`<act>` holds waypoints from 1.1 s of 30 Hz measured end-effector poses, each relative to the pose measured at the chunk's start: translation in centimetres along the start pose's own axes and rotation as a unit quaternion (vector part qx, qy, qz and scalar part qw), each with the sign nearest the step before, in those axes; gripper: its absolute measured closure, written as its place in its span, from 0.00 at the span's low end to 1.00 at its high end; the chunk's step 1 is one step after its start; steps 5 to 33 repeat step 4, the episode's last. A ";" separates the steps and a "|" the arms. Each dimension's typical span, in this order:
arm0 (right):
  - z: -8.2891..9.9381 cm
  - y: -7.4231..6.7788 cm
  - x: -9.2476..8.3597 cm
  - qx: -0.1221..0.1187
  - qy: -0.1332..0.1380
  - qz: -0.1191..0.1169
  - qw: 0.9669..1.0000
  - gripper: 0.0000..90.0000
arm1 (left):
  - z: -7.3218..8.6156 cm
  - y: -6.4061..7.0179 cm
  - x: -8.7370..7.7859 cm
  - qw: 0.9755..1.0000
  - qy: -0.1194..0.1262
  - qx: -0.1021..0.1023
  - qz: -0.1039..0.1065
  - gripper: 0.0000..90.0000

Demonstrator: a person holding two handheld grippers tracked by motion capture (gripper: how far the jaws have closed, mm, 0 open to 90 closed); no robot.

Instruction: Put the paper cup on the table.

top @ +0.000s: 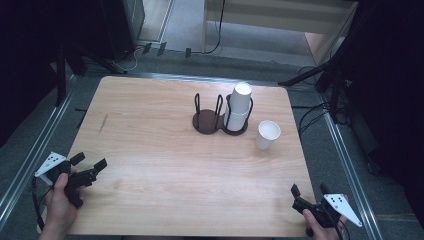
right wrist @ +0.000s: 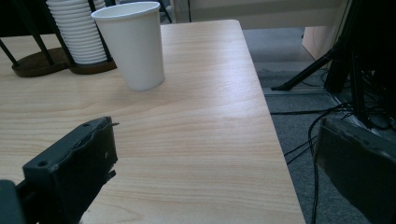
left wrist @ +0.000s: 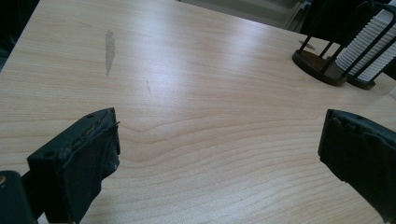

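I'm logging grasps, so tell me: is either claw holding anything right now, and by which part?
Nothing is held. The left claw and right claw are both open over bare table, well short of the lone paper cup.

Light wooden table point(top: 165, 150) showing pale honey-tan grain in wavy bands, with one greyish streak point(left wrist: 109, 49) standing out near left edge. Single paper cup point(right wrist: 132, 44) showing plain white, no print. Stack of paper cups point(top: 239, 107) also showing white, rims reading as fine horizontal ridges. Two-ring wire cup rack point(top: 212, 117) showing dark brown base, black uprights. Left gripper point(top: 90, 167) and right gripper point(top: 309, 191) showing matte black jaws, each carrying light grey triangular plate with small dark dots. Floor point(top: 330, 165) showing grey.
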State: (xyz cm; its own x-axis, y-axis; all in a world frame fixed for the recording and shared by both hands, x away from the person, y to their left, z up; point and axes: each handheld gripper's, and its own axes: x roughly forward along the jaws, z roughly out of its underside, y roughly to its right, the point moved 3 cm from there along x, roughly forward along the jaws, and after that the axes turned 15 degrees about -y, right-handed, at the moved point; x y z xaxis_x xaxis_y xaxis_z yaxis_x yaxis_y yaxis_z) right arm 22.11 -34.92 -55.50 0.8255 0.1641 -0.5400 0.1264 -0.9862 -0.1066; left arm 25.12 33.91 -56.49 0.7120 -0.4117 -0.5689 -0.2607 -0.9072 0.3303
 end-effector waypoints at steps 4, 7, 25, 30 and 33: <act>0.0 0.0 0.0 0.008 0.000 -0.002 1.000 0.00 | -0.1 0.0 0.1 1.000 0.000 -0.002 0.001 0.00; 0.0 0.0 0.0 0.008 0.000 -0.002 1.000 0.00 | -0.1 0.0 0.1 1.000 0.000 -0.002 0.001 0.00; 0.0 0.0 0.0 0.008 0.000 -0.002 1.000 0.00 | -0.1 0.0 0.1 1.000 0.000 -0.002 0.001 0.00; 0.0 0.0 0.0 0.008 0.000 -0.002 1.000 0.00 | -0.1 0.0 0.1 1.000 0.000 -0.002 0.001 0.00; 0.0 0.0 0.0 0.008 0.000 -0.002 1.000 0.00 | -0.1 0.0 0.1 1.000 0.000 -0.002 0.001 0.00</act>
